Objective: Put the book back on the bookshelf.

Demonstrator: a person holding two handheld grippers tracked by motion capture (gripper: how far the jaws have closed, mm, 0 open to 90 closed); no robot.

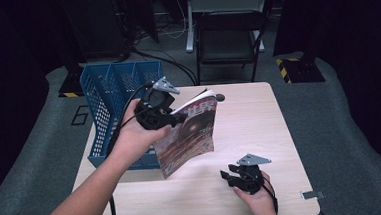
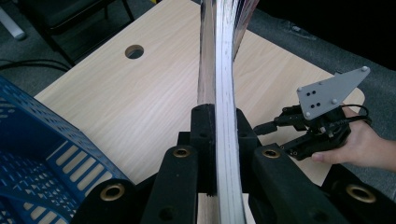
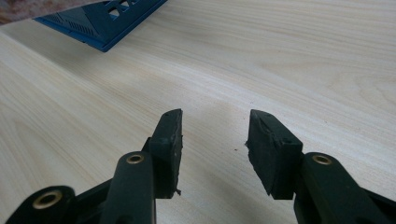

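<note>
High view showed your left tool (image 1: 179, 119) clenched on the glossy red-covered magazine (image 1: 190, 137), its long axis hanging downward, just right of the blue plastic file rack (image 1: 112, 92).

We cannot read the blurred cover of the glossy red-brown magazine (image 1: 188, 137). The magazine also hides part of the blue perforated plastic file rack (image 1: 110, 100) from us, and the top edge of the left gripper view cuts it off.
</note>
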